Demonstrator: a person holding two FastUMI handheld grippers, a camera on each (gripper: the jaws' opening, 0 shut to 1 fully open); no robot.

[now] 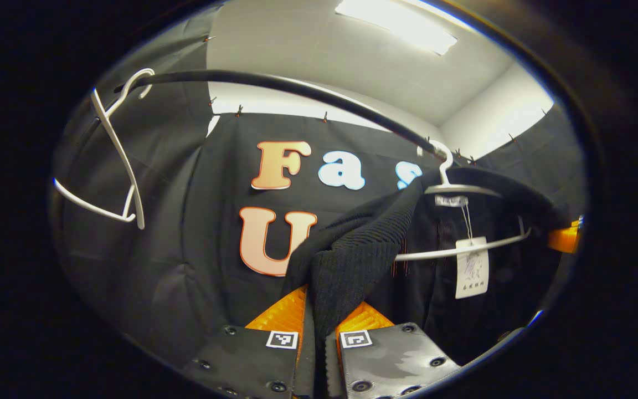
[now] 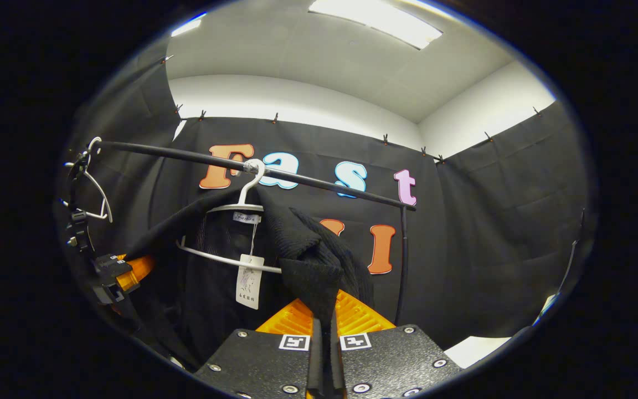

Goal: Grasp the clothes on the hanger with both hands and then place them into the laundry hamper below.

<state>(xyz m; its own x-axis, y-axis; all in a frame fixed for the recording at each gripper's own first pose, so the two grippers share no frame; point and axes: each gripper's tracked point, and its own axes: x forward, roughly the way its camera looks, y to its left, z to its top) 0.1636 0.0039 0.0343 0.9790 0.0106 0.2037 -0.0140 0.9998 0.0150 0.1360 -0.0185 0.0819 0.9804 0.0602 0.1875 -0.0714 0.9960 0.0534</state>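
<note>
My two hand-held grippers, left (image 1: 314,327) and right (image 2: 324,327), each pinched the sweater (image 1: 363,249), which could snag on its hanger (image 1: 463,249).

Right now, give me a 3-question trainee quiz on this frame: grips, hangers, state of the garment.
1. True or false: the left gripper and the right gripper are each shut on a fold of the black knit garment.
2. Multiple choice: the white paper tag hangs from
A) the rail
B) the garment's collar, inside the white hanger
C) the empty hanger
3. Fill in: besides the white hanger carrying the garment, an empty hanger hangs on the black ____.

Key: 1 true; 2 B; 3 rail. The garment is on its hanger, so the drop into the hamper is not yet done.
</note>
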